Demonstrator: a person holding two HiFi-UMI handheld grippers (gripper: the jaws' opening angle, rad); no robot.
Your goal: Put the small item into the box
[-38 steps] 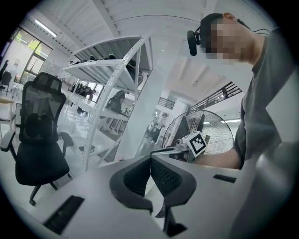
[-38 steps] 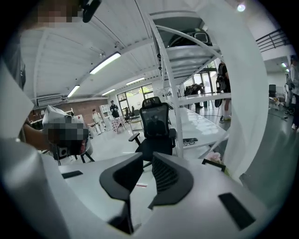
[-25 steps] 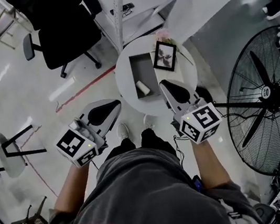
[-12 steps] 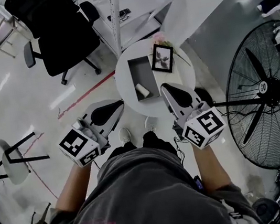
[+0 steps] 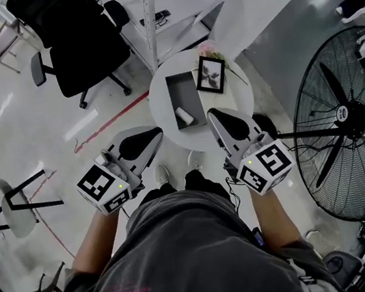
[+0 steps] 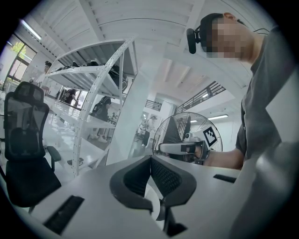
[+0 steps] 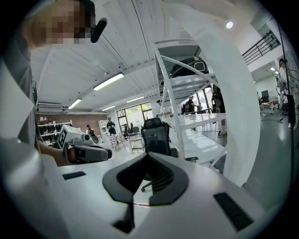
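Grey shirt [image 5: 187,259] of the person fills the near edge of the head view, forearms reaching forward, one gripper in each hand. Left gripper [image 5: 156,134]: jaws together at the tips, nothing between them, marker cube [image 5: 103,188] toward the person; it points at the near-left rim of the desk, over the floor. Right gripper [image 5: 213,113]: jaws together, nothing between them, its tip overlapping the desk's near rim as seen from above; whether it touches the desk I cannot tell. Each gripper shows in the other's view, held level and well apart. Two shoes [image 5: 163,173] on the pale floor between the grippers, just short of the desk. Desk [image 5: 237,98] is round and white. On it a grey open box [image 5: 183,89], long side running away from the person. The small item [image 5: 183,115], a white cylinder, lies inside the box at its near end, tilted a little off the box's long side. Just right of the box a dark picture frame [image 5: 211,74], and beyond it some pink flowers [image 5: 206,49] at the far rim. A red line [image 5: 112,117] on the floor left of the desk. Large black fan [image 5: 345,123] stands to the right. Farther off, a black office chair [image 5: 74,38] at upper left and a white shelf frame [image 5: 150,15] behind the desk.
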